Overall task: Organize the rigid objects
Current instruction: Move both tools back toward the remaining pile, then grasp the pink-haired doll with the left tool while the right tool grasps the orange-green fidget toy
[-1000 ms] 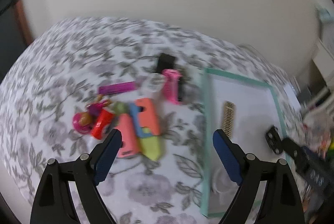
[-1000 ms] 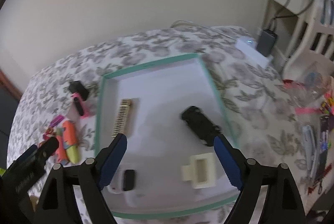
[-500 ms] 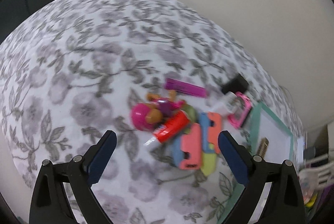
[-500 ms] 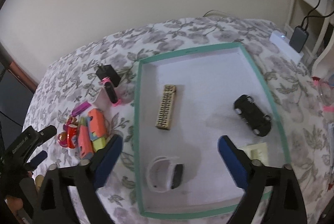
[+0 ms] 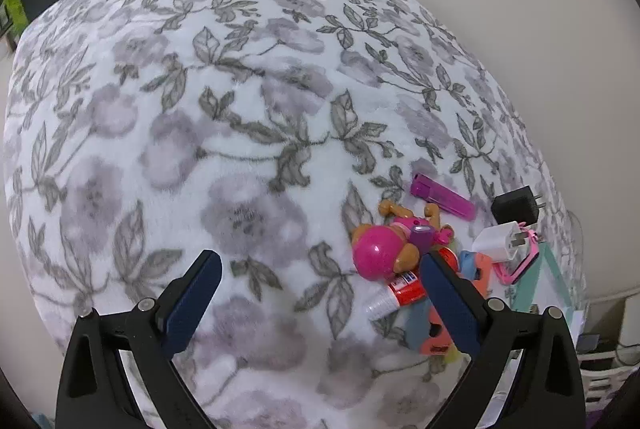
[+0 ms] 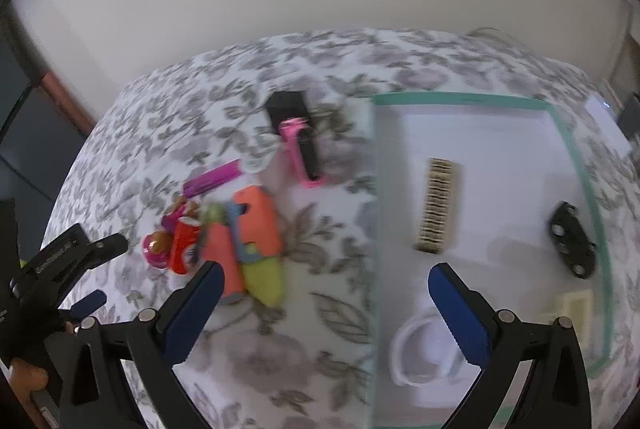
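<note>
A pile of small rigid things lies on the floral blanket: a pink doll figure (image 5: 384, 249), a red tube (image 5: 404, 289), a purple lighter (image 5: 442, 196), a black charger (image 5: 516, 208), a white plug (image 5: 498, 243) and orange and yellow cases (image 6: 256, 229). My left gripper (image 5: 316, 289) is open and empty, just left of the pile; it also shows in the right wrist view (image 6: 76, 269). My right gripper (image 6: 322, 313) is open and empty above the left edge of the teal-rimmed tray (image 6: 580, 165).
The tray holds a tan comb (image 6: 436, 205), a black toy car (image 6: 572, 239), a white ring-shaped piece (image 6: 420, 349) and a cream block (image 6: 572, 309). A wall runs behind the bed. Shelving and cables (image 5: 604, 361) stand at the right.
My left gripper has swung left, away from the tray, and now sits low beside the toy pile. My right gripper has shifted left from over the tray toward its left rim.
</note>
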A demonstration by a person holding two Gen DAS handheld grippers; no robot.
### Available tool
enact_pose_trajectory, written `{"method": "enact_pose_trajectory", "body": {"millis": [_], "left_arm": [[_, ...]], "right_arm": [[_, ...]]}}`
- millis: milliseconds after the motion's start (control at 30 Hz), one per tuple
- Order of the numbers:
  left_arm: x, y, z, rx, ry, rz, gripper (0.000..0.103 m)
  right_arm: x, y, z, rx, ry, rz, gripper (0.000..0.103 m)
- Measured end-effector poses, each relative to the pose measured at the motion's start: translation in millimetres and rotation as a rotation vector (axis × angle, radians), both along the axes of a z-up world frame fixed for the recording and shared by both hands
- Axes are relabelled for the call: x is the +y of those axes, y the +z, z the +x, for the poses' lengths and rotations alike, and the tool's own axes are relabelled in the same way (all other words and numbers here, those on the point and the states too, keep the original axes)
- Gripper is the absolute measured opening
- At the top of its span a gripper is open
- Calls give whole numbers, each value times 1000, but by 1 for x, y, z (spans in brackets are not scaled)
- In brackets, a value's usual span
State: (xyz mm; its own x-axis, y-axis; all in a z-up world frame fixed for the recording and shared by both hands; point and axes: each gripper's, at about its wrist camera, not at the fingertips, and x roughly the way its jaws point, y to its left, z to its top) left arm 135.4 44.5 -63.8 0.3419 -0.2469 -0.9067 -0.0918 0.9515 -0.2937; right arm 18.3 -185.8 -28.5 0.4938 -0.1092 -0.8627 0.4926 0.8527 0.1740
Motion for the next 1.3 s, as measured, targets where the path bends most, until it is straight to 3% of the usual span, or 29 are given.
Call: {"method": "enact_pose_trajectory", "body": {"millis": [133, 267, 433, 667, 700, 1033, 1133, 1300], "left_arm": [[-3, 0, 6, -16, -28, 36, 99], [-5, -4, 11, -4, -46, 20, 99], [-20, -9, 18, -7, -99, 29, 99], [-38, -23, 26, 31, -153, 28, 99], [-40, -25, 26, 33, -161, 31, 98], [-50, -24, 24, 25, -216, -25, 47], [-53, -24, 23, 15, -222, -8, 47], [-45, -25, 26, 9, -183, 2, 47]], "right_arm": [[21, -7, 20, 3, 61, -11, 103], [30, -15, 35, 10, 85, -10, 102], [28, -27, 48, 28, 86, -1, 89], [16, -41, 53, 47, 74, 16, 81], [13, -43, 54, 50, 69, 21, 79], [9, -55, 56, 70, 68, 68, 72], [11, -59, 57, 81, 79, 75, 66], [18, -63, 61, 88, 97, 63, 65]]}}
